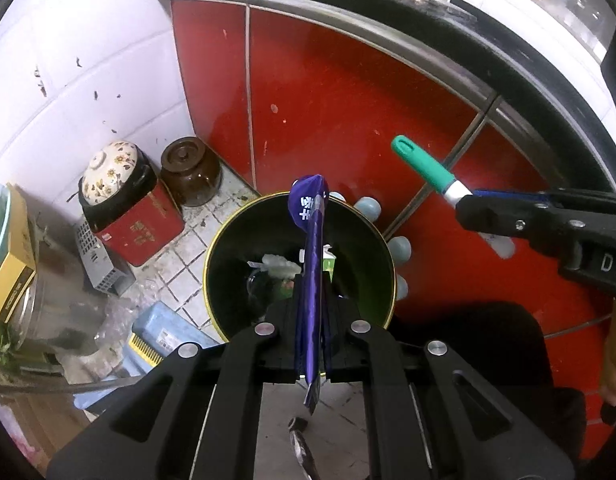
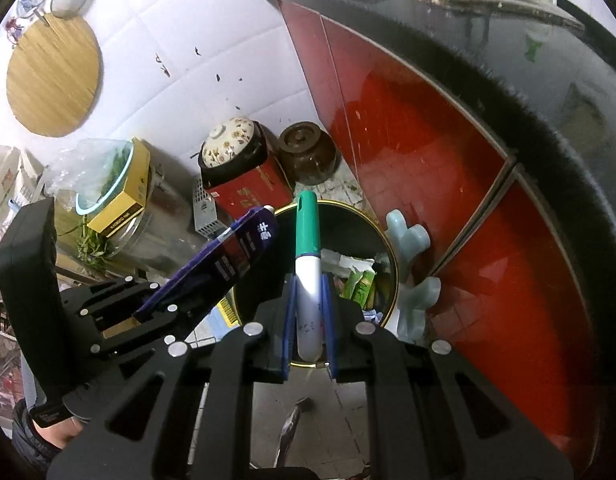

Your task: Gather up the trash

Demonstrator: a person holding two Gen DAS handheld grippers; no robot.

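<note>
My left gripper (image 1: 312, 292) is shut on a flat purple wrapper (image 1: 311, 240) with white lettering, held edge-on above the round black trash bin (image 1: 224, 248) with a gold rim. The bin holds several scraps. My right gripper (image 2: 308, 300) is shut on a white marker with a green cap (image 2: 308, 256), pointing over the same bin (image 2: 383, 264). In the left wrist view the marker (image 1: 423, 168) and right gripper (image 1: 473, 204) come in from the right. In the right wrist view the left gripper (image 2: 196, 296) holds the wrapper (image 2: 232, 256) at left.
Red cabinet doors (image 1: 347, 112) under a dark counter stand behind the bin. A floral-lidded pot on a red tin (image 1: 124, 208) and a brown jar (image 1: 190, 172) sit in the tiled corner. A pale blue object (image 2: 411, 276) leans by the bin. Boxes and a glass bowl (image 2: 108, 184) crowd the left.
</note>
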